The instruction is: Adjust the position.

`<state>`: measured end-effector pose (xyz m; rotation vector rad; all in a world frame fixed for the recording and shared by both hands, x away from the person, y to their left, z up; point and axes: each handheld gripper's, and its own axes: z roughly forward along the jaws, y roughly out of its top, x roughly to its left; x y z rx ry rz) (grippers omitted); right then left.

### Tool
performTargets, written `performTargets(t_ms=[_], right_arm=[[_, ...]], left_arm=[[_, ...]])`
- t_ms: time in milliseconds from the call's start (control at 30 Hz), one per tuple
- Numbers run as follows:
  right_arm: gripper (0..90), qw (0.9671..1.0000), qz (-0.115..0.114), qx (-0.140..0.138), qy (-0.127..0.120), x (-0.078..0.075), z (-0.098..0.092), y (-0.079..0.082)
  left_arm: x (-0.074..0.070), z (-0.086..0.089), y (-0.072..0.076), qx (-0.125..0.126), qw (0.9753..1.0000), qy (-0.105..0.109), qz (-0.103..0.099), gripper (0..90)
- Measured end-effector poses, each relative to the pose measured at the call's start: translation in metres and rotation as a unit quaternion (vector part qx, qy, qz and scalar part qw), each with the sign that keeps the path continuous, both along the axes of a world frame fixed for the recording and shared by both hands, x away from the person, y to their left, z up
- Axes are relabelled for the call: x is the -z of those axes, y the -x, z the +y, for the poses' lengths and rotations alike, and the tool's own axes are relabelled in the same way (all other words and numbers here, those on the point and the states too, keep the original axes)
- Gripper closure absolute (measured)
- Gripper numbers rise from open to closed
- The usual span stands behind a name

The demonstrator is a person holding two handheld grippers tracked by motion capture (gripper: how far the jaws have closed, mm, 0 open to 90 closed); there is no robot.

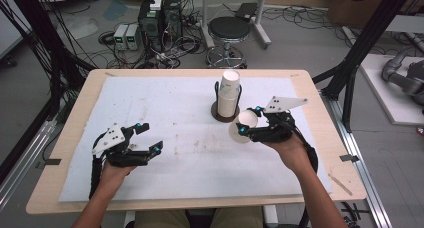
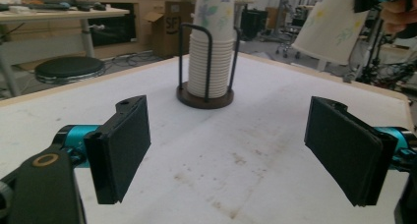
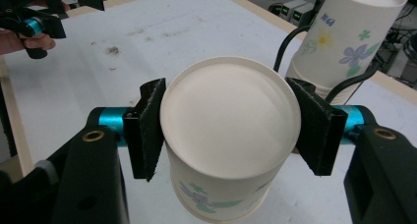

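My right gripper (image 1: 248, 120) is shut on a white paper cup (image 3: 226, 135) with a flower print, held off the table with its base toward the camera; both pads press its sides. The same cup (image 1: 243, 126) hangs just right of a stack of paper cups (image 1: 229, 93) standing in a dark wire holder (image 1: 224, 113) at the table's far middle. My left gripper (image 1: 149, 136) rests low over the white mat at the left, jaws wide open, nothing between them. In the left gripper view the cup stack (image 2: 211, 47) stands straight ahead and the held cup (image 2: 329, 27) shows at upper right.
A white mat (image 1: 175, 138) with faint brown stains covers most of the wooden table (image 1: 80, 108). Beyond the far edge stand a black stool (image 1: 228, 33), cables and electronics boxes (image 1: 160, 18). A black frame post (image 1: 360, 53) rises at the right.
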<state>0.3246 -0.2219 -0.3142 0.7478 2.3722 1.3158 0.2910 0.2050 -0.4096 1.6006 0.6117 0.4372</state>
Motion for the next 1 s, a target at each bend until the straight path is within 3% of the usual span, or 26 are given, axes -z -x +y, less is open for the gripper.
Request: performTargets(t_ms=[167, 333, 767, 1000], right_arm=[[36.4, 0.9999, 0.004, -0.012, -0.004, 0.006, 0.007, 0.002], [36.4, 0.9996, 0.008, -0.027, -0.004, 0.009, 0.018, 0.003], [36.4, 0.9983, 0.013, -0.055, -0.01, 0.011, 0.036, 0.005], [36.3, 0.9973, 0.017, -0.07, -0.01, 0.011, 0.044, 0.006]], left_arm=[[-0.004, -0.012, -0.001, 0.036, 0.9993, -0.002, 0.002, 18.2], [-0.008, -0.029, -0.003, 0.075, 0.9971, -0.01, 0.005, 17.6], [-0.019, -0.061, -0.01, 0.125, 0.9918, -0.027, 0.0, 16.3], [-0.019, -0.091, -0.019, 0.157, 0.9866, -0.046, 0.002, 16.2]])
